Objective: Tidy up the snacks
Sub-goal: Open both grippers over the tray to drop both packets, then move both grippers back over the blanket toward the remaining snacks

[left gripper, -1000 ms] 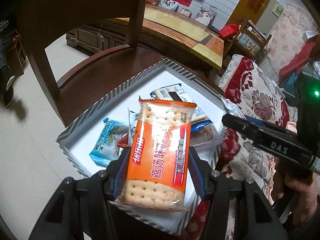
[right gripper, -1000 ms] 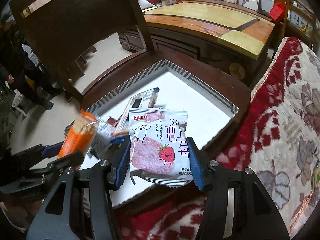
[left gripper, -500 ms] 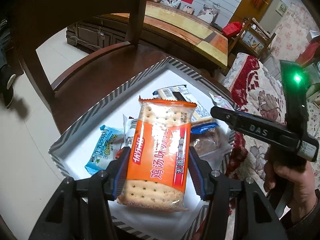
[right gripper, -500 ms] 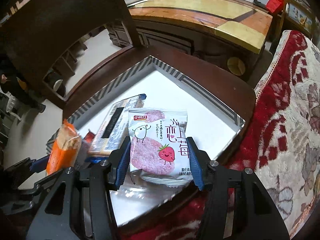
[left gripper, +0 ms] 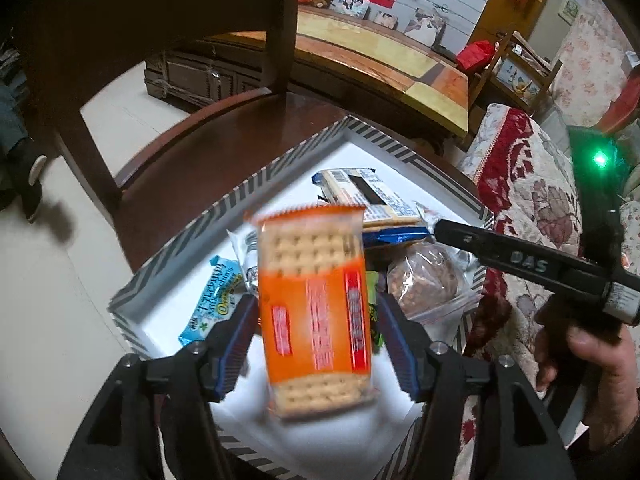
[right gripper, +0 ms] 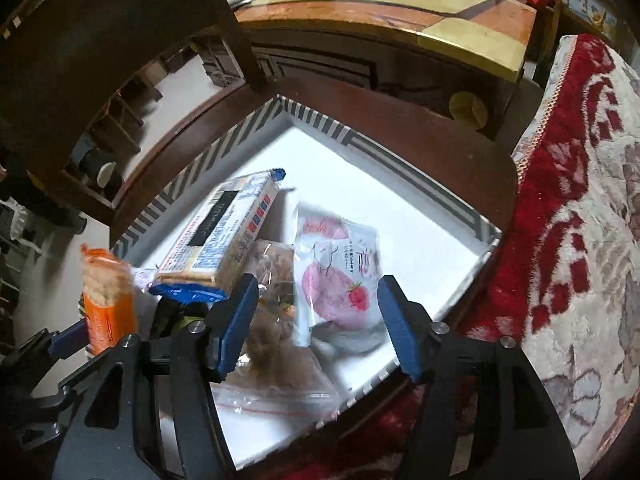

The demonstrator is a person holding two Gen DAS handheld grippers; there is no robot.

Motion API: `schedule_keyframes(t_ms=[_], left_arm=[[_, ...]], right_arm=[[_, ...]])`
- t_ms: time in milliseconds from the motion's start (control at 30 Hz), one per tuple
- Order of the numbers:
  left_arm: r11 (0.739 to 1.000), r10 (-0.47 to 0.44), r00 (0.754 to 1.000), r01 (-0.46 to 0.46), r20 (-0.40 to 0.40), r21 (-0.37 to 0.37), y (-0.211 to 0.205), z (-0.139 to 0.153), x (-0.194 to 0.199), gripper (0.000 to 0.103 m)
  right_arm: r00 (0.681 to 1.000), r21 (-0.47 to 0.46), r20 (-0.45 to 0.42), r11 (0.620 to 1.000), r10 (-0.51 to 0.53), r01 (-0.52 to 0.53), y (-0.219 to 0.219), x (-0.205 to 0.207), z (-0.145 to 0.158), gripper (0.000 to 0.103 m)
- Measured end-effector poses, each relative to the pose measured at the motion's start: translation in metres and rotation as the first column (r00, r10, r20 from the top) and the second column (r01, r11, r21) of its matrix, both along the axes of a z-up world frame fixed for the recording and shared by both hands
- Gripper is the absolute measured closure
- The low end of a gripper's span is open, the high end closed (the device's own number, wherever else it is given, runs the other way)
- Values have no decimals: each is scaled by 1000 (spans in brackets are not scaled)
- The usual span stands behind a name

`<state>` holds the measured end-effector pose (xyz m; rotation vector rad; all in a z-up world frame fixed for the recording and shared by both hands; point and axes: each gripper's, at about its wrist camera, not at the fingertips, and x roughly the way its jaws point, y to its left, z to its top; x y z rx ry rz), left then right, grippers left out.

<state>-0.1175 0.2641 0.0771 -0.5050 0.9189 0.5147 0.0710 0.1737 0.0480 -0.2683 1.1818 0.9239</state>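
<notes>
Orange cracker pack blurs between the left gripper pads, jaws just spreading, apparently dropping into the striped box! Right gripper has also just widened; pink strawberry packet falls free over the box's white floor. Already inside: blue-ended biscuit pack, clear bag of brown snacks, blue sachet. Next, likely: lift clear, fetch more
</notes>
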Motion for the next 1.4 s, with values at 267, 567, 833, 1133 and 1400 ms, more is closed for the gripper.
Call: schedule_keyframes(t_ms=[267,567,833,1133,1400], left_arm=[[1000,4,999,-5,40,23,-11,18,-11,28],[993,-87,994,80,69,91,-57,40,2,22],[979,-181,980,173,76,111,-105,51,19,22],[981,-170,981,159,93,107,-109,63,10,19],[981,-181,977,170,114,93,-110,62,9,19]], right_arm=[[999,89,-1,995,-49,49,-51,-13,33,41],[987,144,12,977,-161,157,-150,-17,61,41],[954,141,5,944,-301,297,-244,-15,60,41],[926,171,-19,911,-377,374,-293,-9,67,41],[925,172,6,911,-381,374,-294,-17,80,41]])
